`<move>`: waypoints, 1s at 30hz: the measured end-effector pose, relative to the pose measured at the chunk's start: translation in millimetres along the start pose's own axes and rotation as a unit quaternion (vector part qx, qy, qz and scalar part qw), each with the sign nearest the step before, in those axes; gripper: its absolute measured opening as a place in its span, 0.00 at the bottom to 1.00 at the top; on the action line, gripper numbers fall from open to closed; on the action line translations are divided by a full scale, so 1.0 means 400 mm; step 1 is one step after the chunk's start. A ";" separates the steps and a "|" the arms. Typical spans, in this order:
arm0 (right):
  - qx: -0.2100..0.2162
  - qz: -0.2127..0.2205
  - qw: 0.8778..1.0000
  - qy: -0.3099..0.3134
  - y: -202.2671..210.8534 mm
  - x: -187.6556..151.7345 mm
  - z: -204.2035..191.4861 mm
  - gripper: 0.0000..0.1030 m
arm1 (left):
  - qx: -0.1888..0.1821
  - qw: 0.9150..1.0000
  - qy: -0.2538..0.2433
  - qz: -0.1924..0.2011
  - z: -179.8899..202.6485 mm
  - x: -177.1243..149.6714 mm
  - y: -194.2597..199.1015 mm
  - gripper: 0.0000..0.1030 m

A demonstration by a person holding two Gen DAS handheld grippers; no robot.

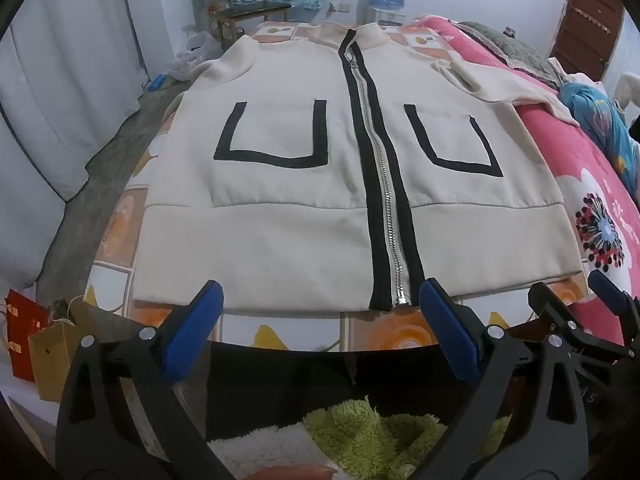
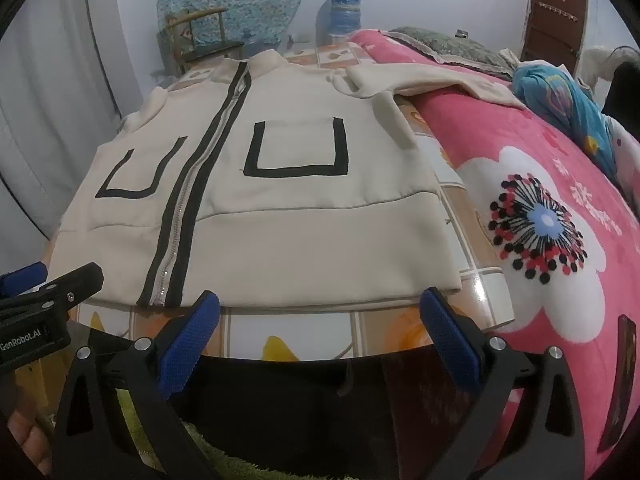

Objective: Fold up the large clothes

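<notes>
I am holding my left gripper [image 1: 320,294] and right gripper [image 2: 320,304] wide apart and empty, just short of the hem of the cream zip jacket [image 1: 304,184]. It is lying flat on the tiled tabletop [image 2: 320,324], 1 sleeve [image 2: 432,80] overhanging the pink blanket [image 2: 560,184].

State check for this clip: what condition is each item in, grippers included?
Jacket: flat, front up, unfolded.
Zipper: closed.
Right sleeve: spread onto the pink blanket.
Left gripper: open, empty.
Right gripper: open, empty.
</notes>
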State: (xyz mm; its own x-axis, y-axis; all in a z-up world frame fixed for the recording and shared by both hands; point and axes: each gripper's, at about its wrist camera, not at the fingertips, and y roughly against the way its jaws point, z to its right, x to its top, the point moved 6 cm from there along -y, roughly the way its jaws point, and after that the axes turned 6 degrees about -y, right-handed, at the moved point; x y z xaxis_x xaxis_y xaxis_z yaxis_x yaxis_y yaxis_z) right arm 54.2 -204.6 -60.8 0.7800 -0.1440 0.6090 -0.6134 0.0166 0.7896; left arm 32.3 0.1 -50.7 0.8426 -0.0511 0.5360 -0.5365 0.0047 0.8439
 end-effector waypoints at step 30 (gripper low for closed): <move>-0.005 0.007 1.000 0.008 0.003 0.023 0.001 0.95 | 0.004 1.000 0.001 -0.002 -0.012 0.004 -0.005 0.92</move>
State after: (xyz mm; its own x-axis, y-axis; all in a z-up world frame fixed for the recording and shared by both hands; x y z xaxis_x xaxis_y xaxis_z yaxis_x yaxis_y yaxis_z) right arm 60.5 -206.3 -54.4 0.7734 -0.1282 0.6209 -0.6228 0.0293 0.7818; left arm 34.9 4.7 -51.4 0.8445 -0.0483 0.5334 -0.5342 -0.0044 0.8454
